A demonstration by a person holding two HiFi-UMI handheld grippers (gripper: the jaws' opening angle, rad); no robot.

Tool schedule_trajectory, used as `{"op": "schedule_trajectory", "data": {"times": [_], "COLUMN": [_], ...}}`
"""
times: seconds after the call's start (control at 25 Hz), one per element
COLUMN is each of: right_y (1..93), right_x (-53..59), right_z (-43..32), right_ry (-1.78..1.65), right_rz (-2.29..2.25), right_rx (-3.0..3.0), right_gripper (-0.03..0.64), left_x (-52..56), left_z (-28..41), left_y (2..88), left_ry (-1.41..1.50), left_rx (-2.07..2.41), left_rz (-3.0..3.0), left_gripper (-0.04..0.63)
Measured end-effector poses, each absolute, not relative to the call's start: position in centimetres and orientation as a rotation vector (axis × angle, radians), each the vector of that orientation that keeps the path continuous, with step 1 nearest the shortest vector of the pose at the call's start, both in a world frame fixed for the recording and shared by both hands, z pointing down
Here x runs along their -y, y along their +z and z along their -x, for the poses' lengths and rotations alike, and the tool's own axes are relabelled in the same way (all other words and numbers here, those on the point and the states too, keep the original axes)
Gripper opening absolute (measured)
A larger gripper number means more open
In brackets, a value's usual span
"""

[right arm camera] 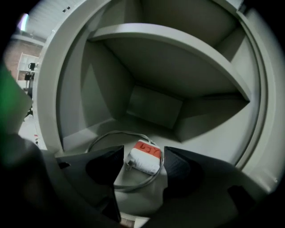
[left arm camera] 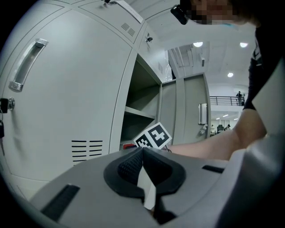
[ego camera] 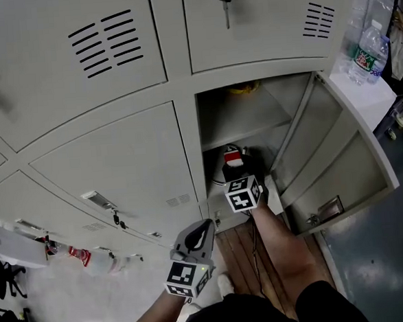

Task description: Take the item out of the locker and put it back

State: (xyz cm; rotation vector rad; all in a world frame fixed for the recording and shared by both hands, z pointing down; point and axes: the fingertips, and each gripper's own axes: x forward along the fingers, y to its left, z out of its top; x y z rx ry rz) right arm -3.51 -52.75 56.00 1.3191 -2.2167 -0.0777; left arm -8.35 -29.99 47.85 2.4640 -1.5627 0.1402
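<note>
Boxy white adapter (right arm camera: 143, 158), seemingly smooth plastic

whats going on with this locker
A person with a gripper in each hand is at an open locker. The right gripper is inside its lower compartment, jaws open either side of a white charger with a red label lying on its floor. The left gripper waits outside, jaws shut and empty.

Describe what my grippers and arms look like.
The left gripper is a pale grey moulded shell with black ribbed pads; the right gripper looks dark in shade. Each carries a white cube with black square markers. Forearms bare; dark short sleeve.
</note>
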Motion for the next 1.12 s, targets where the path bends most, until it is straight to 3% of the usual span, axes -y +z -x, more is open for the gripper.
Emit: {"op": "schedule_trajectory", "data": {"times": [0.12,0.16,0.24,0.28,1.12], "right_y": [55.2,54.7,53.7,53.2,46.2], "right_x": [51.7,51.4,50.4,49.8,28.2], "right_z": [3.1,2.8,2.2,2.0,4.2], "right_ry": [-0.051,-0.055,-0.059,-0.05,0.099], "right_rz": [-1.35,-1.372,-1.421,-1.437,-1.473], "right_rx": [2.231,2.228,2.228,2.24,2.495], "right_gripper": [0.244,0.199,0.03,0.002,0.0], "left_x": [29.4,29.1,28.4,28.0,16.1], "left_z": [8.7,8.7,8.7,8.7,12.0], "left_y": [47.5,47.4,47.2,47.0,44.9], "left_ry": [0.117,0.119,0.123,0.118,0.051], "left_rx": [1.578,1.574,1.561,1.559,1.507], "left_rz": [-2.477,-2.479,-2.482,-2.486,-2.545], "left_gripper": [0.006,0.006,0.006,0.006,0.005]}}
